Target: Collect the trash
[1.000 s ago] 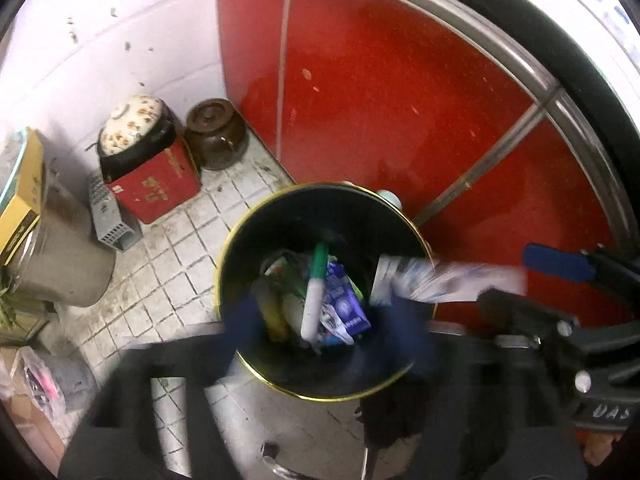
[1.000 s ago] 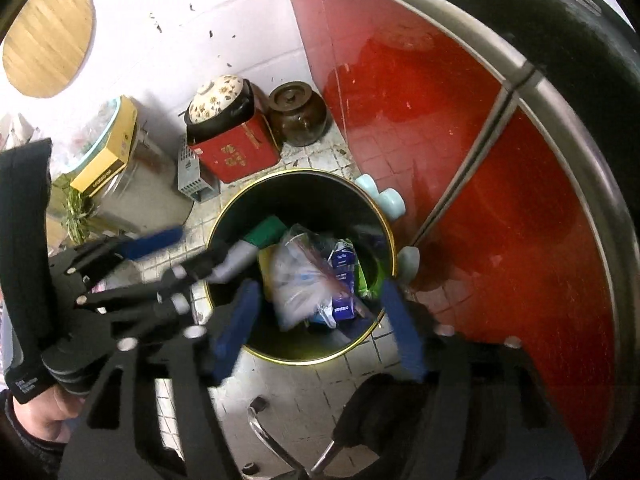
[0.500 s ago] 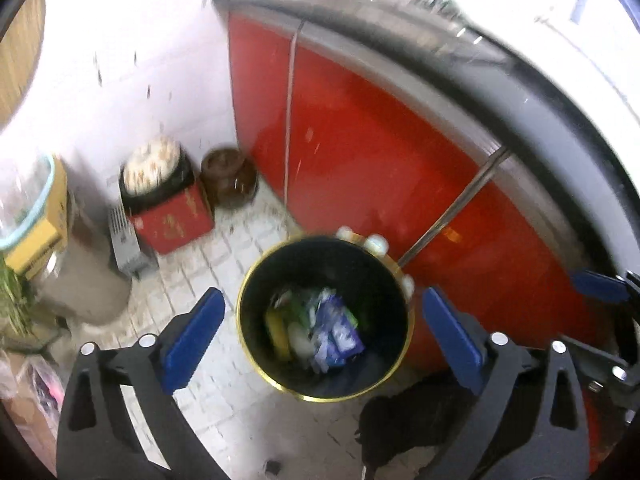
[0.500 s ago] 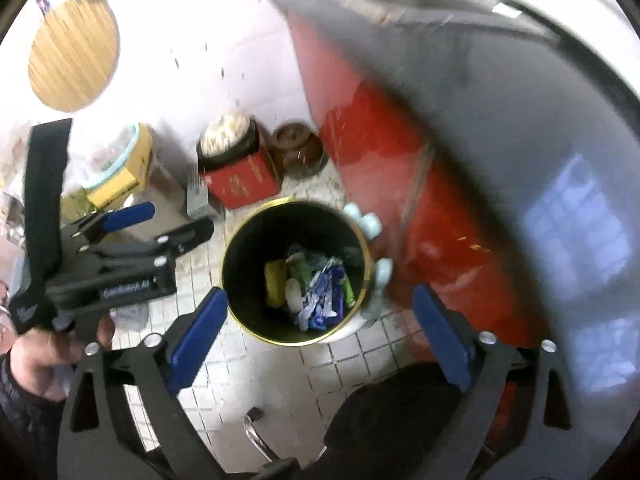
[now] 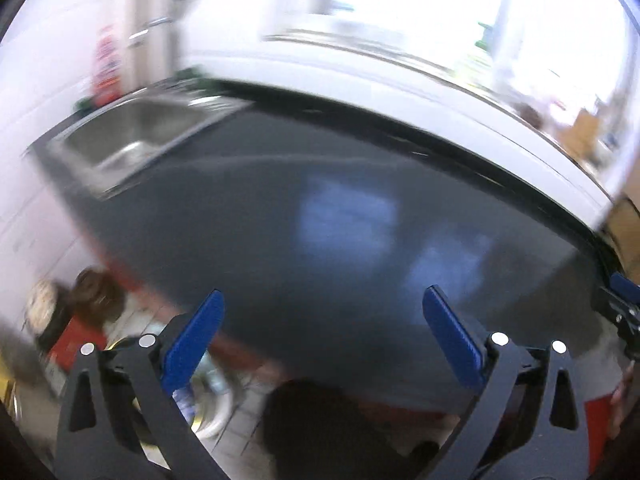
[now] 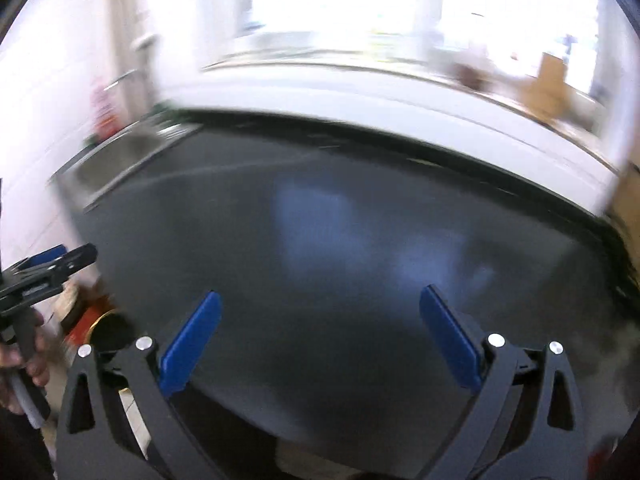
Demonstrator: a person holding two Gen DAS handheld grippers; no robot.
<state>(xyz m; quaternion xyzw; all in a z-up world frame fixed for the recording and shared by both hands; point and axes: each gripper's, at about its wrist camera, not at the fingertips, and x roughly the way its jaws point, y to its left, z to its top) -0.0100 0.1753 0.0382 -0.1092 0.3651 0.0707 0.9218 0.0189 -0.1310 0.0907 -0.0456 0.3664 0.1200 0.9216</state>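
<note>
Both views are blurred by motion and look over a dark countertop. My left gripper is open and empty above the counter's front edge. My right gripper is open and empty above the same counter. The black bin's gold rim shows only partly at the lower left, behind my left finger; a sliver of it shows in the right wrist view. No loose trash shows on the counter. The left gripper appears at the right wrist view's left edge.
A steel sink is set in the counter's far left end, also in the right wrist view. A bright window runs behind the counter. A red box and a brown pot stand on the floor at left.
Both grippers have swung up from the bin on the floor to the countertop. The trash they dropped a second ago lies in the bin. Both stay open.
</note>
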